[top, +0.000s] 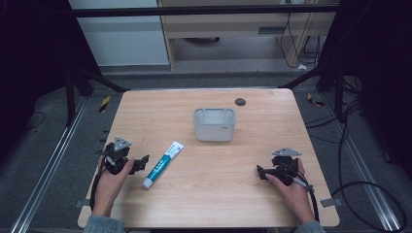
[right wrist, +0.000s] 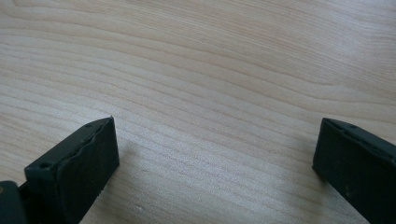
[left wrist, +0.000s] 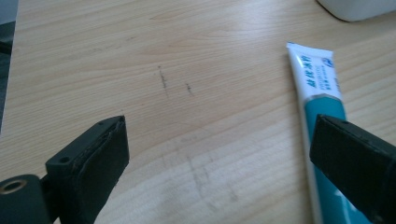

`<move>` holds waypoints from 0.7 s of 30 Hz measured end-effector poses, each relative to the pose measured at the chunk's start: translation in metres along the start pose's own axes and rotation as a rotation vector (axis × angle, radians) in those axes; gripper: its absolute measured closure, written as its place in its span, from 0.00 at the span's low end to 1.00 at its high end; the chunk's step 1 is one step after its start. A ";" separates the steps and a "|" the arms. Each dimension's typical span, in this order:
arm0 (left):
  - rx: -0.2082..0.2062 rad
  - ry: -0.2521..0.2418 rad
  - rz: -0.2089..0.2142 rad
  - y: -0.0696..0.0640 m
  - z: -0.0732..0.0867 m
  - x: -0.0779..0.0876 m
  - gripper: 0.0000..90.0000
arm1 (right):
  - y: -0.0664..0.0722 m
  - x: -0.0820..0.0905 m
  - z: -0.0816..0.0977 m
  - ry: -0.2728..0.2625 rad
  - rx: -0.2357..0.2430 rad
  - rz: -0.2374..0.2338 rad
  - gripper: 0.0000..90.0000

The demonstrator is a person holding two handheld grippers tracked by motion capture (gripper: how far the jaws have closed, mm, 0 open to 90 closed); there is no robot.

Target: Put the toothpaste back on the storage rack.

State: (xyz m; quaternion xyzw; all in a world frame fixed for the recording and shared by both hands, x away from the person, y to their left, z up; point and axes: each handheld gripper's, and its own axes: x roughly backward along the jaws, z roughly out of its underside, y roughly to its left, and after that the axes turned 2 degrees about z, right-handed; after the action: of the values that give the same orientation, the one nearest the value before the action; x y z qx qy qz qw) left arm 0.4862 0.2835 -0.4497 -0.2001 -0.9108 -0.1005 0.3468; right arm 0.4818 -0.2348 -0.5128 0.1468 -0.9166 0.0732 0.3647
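A white and teal toothpaste tube (top: 163,164) lies slantwise on the wooden table (top: 209,194), cap toward the front. Just left of it rests my left gripper (top: 141,162), held in a hand, jaws wide open and empty. In the left gripper view the tube (left wrist: 317,88) runs partly behind the right jaw and nothing sits between the jaws of the left gripper (left wrist: 219,144). A grey rectangular bin (top: 214,124) stands behind the table's middle. My right gripper (top: 262,173) rests at the front right, pointing left; in its own view the right gripper (right wrist: 215,144) stands open over bare wood.
A small dark round cap (top: 240,102) is set in the table near its back edge. Cables (top: 359,189) lie on the floor at the right. A white corner of the bin (left wrist: 359,9) shows at the top right of the left gripper view.
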 end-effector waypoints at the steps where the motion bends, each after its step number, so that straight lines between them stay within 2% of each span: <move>1: -0.031 0.041 -0.008 -0.007 -0.003 0.003 0.07 | 0.000 0.000 0.000 0.001 0.000 -0.002 0.01; 4: -0.054 0.071 -0.011 -0.016 -0.006 0.007 0.08 | 0.000 0.000 0.000 0.000 0.001 -0.002 0.01; 5: -0.076 0.074 0.003 -0.020 -0.007 0.009 0.08 | 0.000 0.001 0.000 0.001 -0.003 -0.003 0.01; 6: -0.098 0.086 0.044 -0.027 -0.009 0.011 0.08 | 0.000 0.001 0.000 0.001 -0.003 -0.003 0.01; 7: -0.098 0.086 0.044 -0.027 -0.009 0.011 0.08 | 0.000 0.001 0.000 0.001 -0.003 -0.003 0.01; 8: -0.120 0.074 0.076 -0.035 -0.015 0.013 0.09 | 0.000 0.001 0.000 0.001 -0.003 -0.003 0.01; 10: -0.132 0.078 0.079 -0.040 -0.018 0.014 0.09 | 0.000 0.001 0.000 0.001 -0.003 -0.003 0.01; 11: -0.160 0.089 0.068 -0.048 -0.023 0.013 0.08 | 0.000 0.001 0.000 0.001 -0.003 -0.003 0.01; 15: -0.163 0.112 0.072 -0.059 -0.032 0.011 0.07 | -0.001 0.000 0.000 -0.003 0.013 0.000 0.01; 16: -0.191 0.140 0.058 -0.068 -0.035 0.008 0.05 | -0.001 0.000 0.000 -0.003 0.013 -0.001 0.01; 19: -0.198 0.165 0.092 -0.076 -0.038 0.002 0.04 | -0.001 0.000 0.000 -0.001 0.006 -0.005 0.01; 21: -0.201 0.183 0.092 -0.077 -0.038 0.000 0.04 | 0.000 0.000 0.000 0.000 0.006 -0.004 0.01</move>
State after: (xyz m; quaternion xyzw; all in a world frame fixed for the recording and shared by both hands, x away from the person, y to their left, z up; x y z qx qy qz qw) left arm 0.4755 0.2015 -0.4252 -0.2655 -0.8506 -0.1930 0.4109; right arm 0.4817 -0.2353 -0.5128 0.1498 -0.9161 0.0753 0.3642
